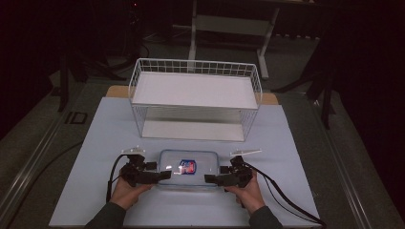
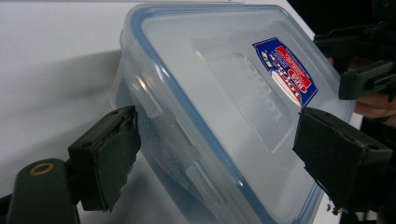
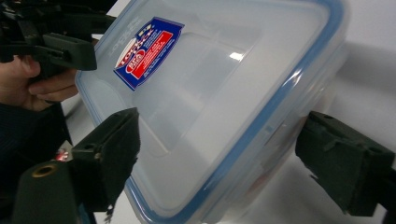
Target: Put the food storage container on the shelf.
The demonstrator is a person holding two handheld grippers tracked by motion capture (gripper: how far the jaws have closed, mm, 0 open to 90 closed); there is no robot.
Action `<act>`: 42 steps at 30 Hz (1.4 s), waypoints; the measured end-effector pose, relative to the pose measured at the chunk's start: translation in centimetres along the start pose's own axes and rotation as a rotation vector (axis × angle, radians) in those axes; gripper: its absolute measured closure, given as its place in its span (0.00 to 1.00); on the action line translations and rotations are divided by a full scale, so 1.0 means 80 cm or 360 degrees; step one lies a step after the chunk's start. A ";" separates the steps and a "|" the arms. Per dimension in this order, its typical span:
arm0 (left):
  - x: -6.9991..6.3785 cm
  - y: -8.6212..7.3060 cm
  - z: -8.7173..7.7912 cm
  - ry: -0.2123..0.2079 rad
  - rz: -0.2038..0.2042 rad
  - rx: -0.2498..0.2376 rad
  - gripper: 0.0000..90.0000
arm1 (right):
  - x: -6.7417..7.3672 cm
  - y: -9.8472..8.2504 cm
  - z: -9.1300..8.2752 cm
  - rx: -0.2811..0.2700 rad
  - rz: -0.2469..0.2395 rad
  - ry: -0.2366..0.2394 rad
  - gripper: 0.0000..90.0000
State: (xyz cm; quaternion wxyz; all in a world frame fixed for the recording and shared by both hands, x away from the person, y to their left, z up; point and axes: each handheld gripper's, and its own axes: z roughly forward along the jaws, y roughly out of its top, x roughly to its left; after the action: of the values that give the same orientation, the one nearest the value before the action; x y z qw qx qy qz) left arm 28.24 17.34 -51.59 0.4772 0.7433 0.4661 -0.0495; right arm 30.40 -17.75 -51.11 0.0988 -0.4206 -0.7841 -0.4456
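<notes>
We note the wire shelf rack (image 1: 196, 98) standing at the back of the white table (image 1: 90, 157), presumably the destination. The lidded plastic container (image 1: 188, 168) lies flat in front of it. Left gripper (image 1: 162, 175) and right gripper (image 1: 210, 179) flank its short ends, jaws spread, nothing clamped, likely to lift it level.

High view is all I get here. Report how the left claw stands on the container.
Observer: The left claw is open, its jaws straddling one end of the container without clamping it.
Operator: Now the right one.
Observer: The right claw is open too, astride the opposite end.
Operator: Check the lid.
Observer: The lid sits on, with a blue seal line running round its rim.
</notes>
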 end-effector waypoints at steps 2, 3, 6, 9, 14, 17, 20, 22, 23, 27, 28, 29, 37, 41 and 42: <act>0.003 0.000 0.000 -0.0032 -0.0038 0.0011 0.18 | 0.000 0.000 0.000 -0.0001 0.0000 0.0000 0.16; 0.006 -0.001 0.000 -0.0069 -0.0074 0.0021 0.18 | 0.000 0.001 -0.001 0.0007 -0.0004 0.0002 0.17; 0.008 -0.001 -0.004 -0.0093 -0.0114 0.0002 0.25 | 0.000 0.000 -0.004 0.0011 0.0001 0.0006 0.20; 0.011 -0.003 -0.010 -0.0122 -0.0151 -0.0019 0.33 | 0.002 -0.002 -0.009 0.0018 -0.0017 0.0024 0.24; 0.001 -0.008 -0.021 -0.0105 -0.0098 -0.0046 0.40 | 0.000 -0.007 -0.021 -0.0053 0.0059 0.0062 0.40; -0.002 -0.012 -0.027 -0.0119 -0.0082 -0.0060 0.45 | 0.007 -0.010 -0.027 -0.0060 0.0033 0.0047 0.45; -0.005 -0.015 -0.032 -0.0131 -0.0070 -0.0063 0.48 | 0.010 -0.014 -0.032 -0.0083 0.0048 0.0058 0.51; -0.008 -0.018 -0.035 -0.0129 -0.0070 -0.0064 0.50 | 0.009 -0.017 -0.036 -0.0096 0.0086 0.0085 0.55; -0.009 -0.019 -0.036 -0.0125 -0.0061 -0.0062 0.50 | 0.009 -0.018 -0.037 -0.0101 0.0085 0.0094 0.55; -0.013 -0.022 -0.040 -0.0116 -0.0058 -0.0062 0.52 | 0.012 -0.019 -0.039 -0.0102 0.0064 0.0087 0.56; -0.014 -0.023 -0.040 -0.0113 -0.0058 -0.0063 0.52 | 0.013 -0.020 -0.039 -0.0098 0.0069 0.0087 0.56; -0.015 -0.024 -0.041 -0.0110 -0.0062 -0.0065 0.53 | 0.014 -0.020 -0.039 -0.0102 0.0068 0.0081 0.56; -0.019 -0.026 -0.041 -0.0084 -0.0068 -0.0082 0.52 | 0.018 -0.023 -0.038 -0.0120 0.0096 0.0059 0.55; -0.021 -0.026 -0.042 -0.0074 -0.0053 -0.0076 0.52 | 0.019 -0.023 -0.039 -0.0119 0.0091 0.0054 0.56; -0.022 -0.025 -0.042 -0.0070 -0.0050 -0.0074 0.52 | 0.019 -0.023 -0.039 -0.0119 0.0092 0.0053 0.56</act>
State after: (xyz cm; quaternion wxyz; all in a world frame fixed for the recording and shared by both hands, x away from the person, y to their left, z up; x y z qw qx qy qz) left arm 24.52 18.98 -50.23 0.5036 0.7235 0.4681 -0.0625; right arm 27.38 -19.79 -49.61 0.1089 -0.4391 -0.7527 -0.4784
